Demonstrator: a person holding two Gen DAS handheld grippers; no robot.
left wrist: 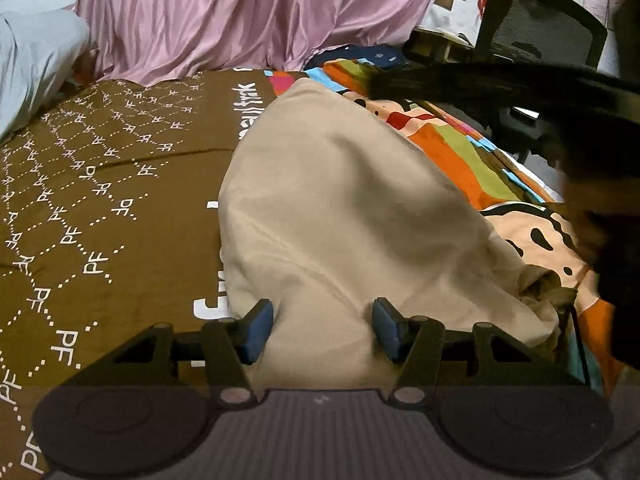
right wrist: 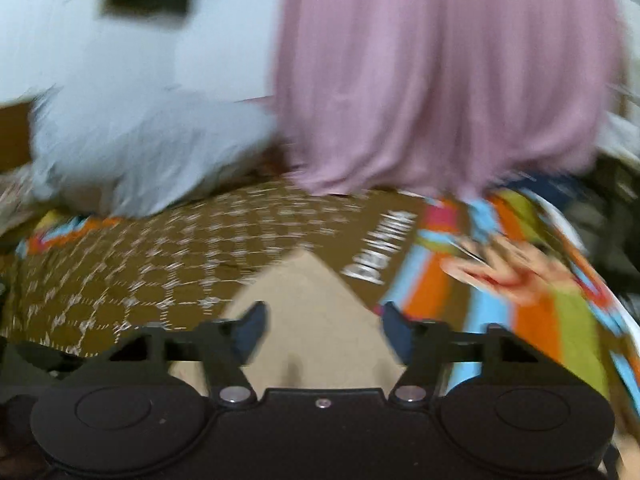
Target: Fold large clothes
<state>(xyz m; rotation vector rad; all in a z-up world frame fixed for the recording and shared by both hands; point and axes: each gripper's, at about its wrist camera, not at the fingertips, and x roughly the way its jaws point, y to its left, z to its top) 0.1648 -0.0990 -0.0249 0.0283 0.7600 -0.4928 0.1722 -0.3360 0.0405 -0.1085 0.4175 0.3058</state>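
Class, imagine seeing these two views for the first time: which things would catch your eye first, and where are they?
The beige garment lies heaped mid-bed, straight ahead of the open left gripper. Under it spreads a brown blanket with white lettering, a bright striped cover to its right. Pink curtains hang behind the bed.

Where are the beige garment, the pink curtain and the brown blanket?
beige garment (left wrist: 340, 208), left wrist view, its broad middle.
pink curtain (left wrist: 224, 16), left wrist view, its hanging folds.
brown blanket (left wrist: 120, 168), left wrist view, its patterned part.
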